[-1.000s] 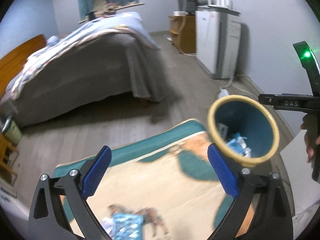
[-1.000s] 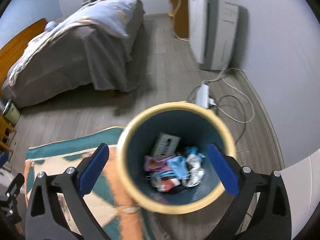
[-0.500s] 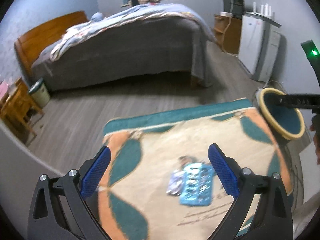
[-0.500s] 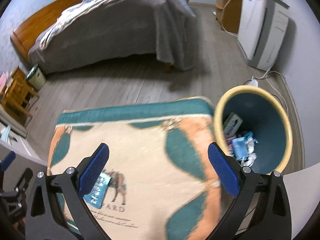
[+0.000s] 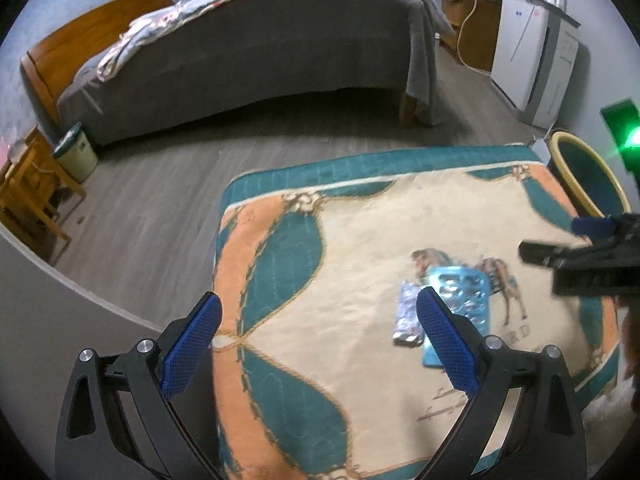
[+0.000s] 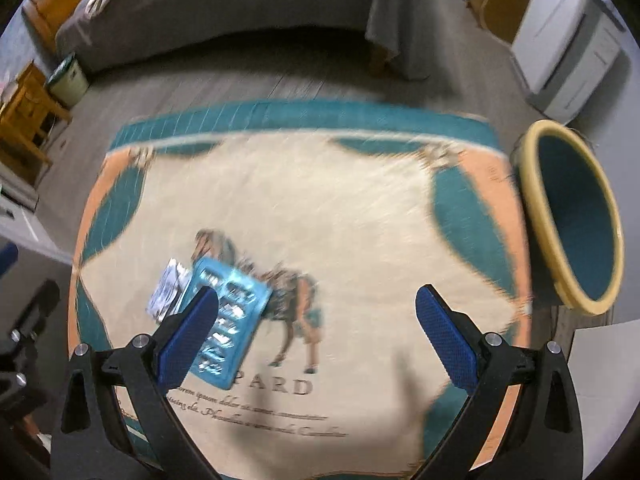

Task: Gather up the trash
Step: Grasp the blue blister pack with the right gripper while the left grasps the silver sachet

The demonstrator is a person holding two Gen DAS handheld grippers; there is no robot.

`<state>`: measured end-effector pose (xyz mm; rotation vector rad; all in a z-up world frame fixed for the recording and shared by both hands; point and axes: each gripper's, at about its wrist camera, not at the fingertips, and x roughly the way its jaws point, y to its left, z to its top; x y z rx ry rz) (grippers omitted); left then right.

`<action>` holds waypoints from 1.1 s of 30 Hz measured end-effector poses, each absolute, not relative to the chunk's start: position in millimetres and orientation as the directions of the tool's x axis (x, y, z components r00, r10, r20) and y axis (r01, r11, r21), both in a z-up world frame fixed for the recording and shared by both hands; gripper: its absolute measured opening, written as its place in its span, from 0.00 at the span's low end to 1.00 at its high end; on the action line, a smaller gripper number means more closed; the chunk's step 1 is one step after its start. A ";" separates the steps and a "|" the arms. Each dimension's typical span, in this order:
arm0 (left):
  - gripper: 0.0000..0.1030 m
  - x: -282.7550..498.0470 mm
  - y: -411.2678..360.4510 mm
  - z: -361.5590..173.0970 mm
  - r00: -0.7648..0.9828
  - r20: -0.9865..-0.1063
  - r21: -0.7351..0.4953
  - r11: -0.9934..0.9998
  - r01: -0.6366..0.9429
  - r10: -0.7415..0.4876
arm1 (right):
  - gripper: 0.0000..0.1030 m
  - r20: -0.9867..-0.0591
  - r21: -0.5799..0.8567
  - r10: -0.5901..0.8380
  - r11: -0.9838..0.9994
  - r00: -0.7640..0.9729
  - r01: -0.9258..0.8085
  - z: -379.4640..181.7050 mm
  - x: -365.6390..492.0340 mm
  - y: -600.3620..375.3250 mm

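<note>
1. Swinging away from the round yellow-rimmed teal waste bin [image 5: 588, 184], both cameras are now facing the patterned cream, orange and teal rug [image 5: 360, 248]; a second ago the right wrist view was looking straight down into the bin, and half a second ago the litter was sitting lower and more central in the left view.

2. Left wrist view: the left gripper [image 5: 318, 334] is hanging with its blue-padded jaws spread wide and nothing between them. A light-blue foil blister pack [image 5: 464, 300] is lying on the rug's horse picture, toward the rug's right edge, with a small crumpled silver foil wrapper [image 5: 408, 316] touching its left side. The bin is standing just off the rug's far right corner. The right gripper is coming in from the right edge of this view, above the rug.

3. Right wrist view: the right gripper [image 6: 318, 330] is likewise gaping and carrying nothing, its left pad overlapping the blister pack [image 6: 236, 300] in the picture; whether it is touching is unclear because of blur. The wrapper [image 6: 168, 292] is lying beside it.

4. Judging by this, a drop-off is finished and the next pickup is beginning, these two pieces being the trash left on the rug.
</note>
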<state>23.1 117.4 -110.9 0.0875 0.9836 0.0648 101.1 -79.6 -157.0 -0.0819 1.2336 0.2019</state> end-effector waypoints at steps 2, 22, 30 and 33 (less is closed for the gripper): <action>0.94 24.2 124.2 -116.4 0.536 -0.839 0.098 0.995 -0.024 0.095 | 0.94 -0.952 0.044 0.107 0.975 0.287 -0.218 -170.2 99.1 -66.1; 0.93 30.5 140.9 -140.7 0.479 -0.876 0.071 0.997 0.004 0.061 | 0.36 -0.964 0.184 0.217 0.962 0.154 -0.204 -205.6 101.3 -32.3; 0.86 43.2 109.3 -161.5 0.423 -0.905 0.085 0.992 0.088 0.040 | 0.10 -0.927 0.284 0.317 0.942 0.200 -0.177 -179.8 110.3 -55.3; 0.84 48.5 98.3 -167.8 0.406 -0.914 0.070 0.992 0.109 0.020 | 0.09 -0.927 0.250 0.295 0.946 0.231 -0.206 -170.1 111.7 -58.0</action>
